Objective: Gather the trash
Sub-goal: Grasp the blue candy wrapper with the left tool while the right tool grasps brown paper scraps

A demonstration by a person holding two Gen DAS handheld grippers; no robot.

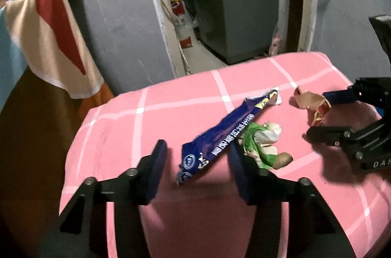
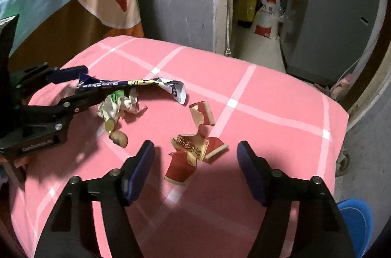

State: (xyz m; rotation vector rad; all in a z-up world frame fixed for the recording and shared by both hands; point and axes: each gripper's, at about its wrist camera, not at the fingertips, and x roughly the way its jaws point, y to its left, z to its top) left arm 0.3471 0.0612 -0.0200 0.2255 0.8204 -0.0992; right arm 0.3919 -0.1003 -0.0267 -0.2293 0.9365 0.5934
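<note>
Torn red carton (image 2: 193,155) between open right gripper (image 2: 195,160) — crinkled blue wrapper (image 2: 136,84) beyond

surface: pink bed sheet with white grid lines (image 2: 268,91) | on it: long blue foil snack wrapper (image 1: 224,133); crumpled green-and-white wrapper (image 2: 114,104); torn red-and-tan carton pieces (image 2: 193,148); small brown lump (image 2: 119,137)

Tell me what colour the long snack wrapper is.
Dark blue with white print; the wrapper shows best in the left wrist view.

Pretty dim room on my cams, soft motion blur everywhere, heavy fisheye bending plus black corners, and my grippers throw dark shadows across the pink bedsheet (image 2: 268,96).
</note>
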